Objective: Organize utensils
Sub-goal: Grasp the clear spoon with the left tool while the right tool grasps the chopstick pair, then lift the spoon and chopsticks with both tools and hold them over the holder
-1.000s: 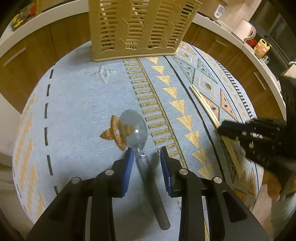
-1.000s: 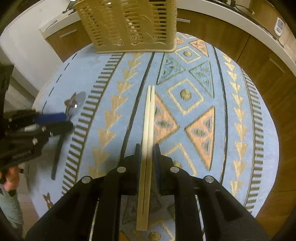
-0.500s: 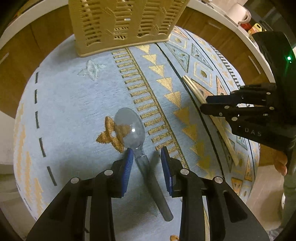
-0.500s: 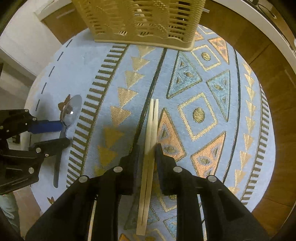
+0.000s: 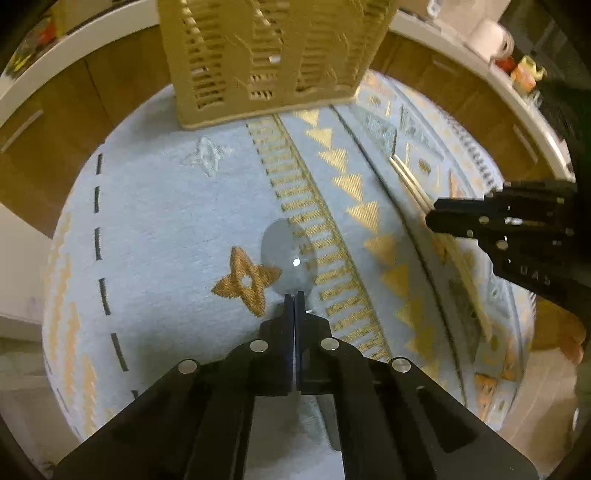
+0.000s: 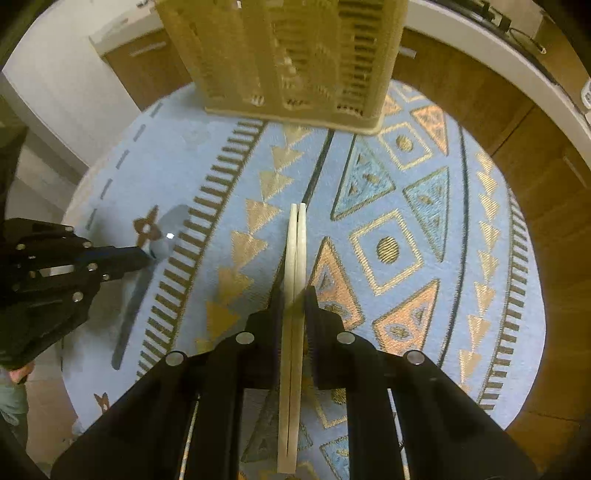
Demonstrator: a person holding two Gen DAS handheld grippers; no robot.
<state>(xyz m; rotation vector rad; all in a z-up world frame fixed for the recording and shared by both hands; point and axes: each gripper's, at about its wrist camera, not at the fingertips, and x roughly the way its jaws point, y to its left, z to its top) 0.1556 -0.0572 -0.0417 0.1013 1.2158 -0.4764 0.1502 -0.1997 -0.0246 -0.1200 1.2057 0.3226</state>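
A clear-bowled spoon (image 5: 286,251) with a dark handle lies on the blue patterned cloth (image 5: 155,221). My left gripper (image 5: 294,299) is shut on its neck, just behind the bowl. A pair of pale wooden chopsticks (image 6: 297,240) runs lengthwise between the fingers of my right gripper (image 6: 294,291), whose jaws are closing and press on both sides of the pair. A beige slotted utensil basket (image 6: 295,55) stands at the cloth's far edge. In the right wrist view the left gripper (image 6: 144,254) is at the left, on the spoon (image 6: 171,225).
The cloth covers a round table. Brown cabinet fronts (image 6: 535,155) and a white worktop curve around it. A white mug (image 5: 487,35) and small bottles sit on the worktop at the far right. A person's hand (image 5: 565,343) shows under the right gripper (image 5: 430,218).
The left gripper's fingers, apart on either side of the spoon's neck before, have shut on it. The right gripper's fingers have drawn in against the chopsticks, which now line up straight with them.
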